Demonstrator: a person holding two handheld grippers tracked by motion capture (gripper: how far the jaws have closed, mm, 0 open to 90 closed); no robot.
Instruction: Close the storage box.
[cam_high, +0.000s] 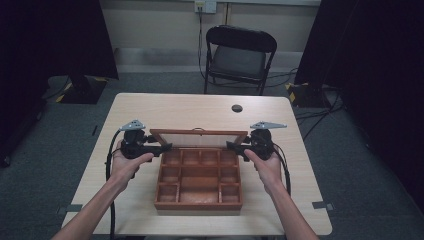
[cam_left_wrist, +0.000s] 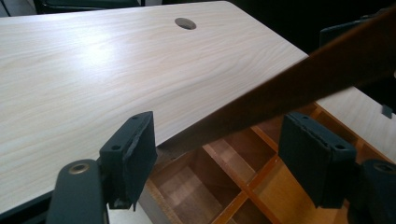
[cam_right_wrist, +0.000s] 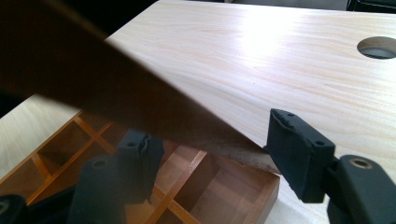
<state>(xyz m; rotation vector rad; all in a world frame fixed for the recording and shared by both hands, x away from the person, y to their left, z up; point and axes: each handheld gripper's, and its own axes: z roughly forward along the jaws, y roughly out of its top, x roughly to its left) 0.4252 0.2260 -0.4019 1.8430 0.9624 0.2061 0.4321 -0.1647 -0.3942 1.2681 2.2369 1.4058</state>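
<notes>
Centre frame on the table (cam_high: 150, 107), a compartmented wooden box (cam_high: 199, 179) sits with its hinged lid (cam_high: 199, 137) raised. The left gripper (cam_high: 162, 148) and right gripper (cam_high: 235, 146) flank the lid's side edges, jaws apart, pads not pressing. A chair (cam_high: 239, 56) stands beyond.

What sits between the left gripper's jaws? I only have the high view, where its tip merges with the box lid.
Observer: In the left gripper view, the left gripper has the raised lid passing edge-on between its jaws, which stand open around it.
Operator: And the right one?
Observer: The right gripper also straddles the lid's edge. The edge's end meets one pad, but I can't tell whether it's clamped.
</notes>
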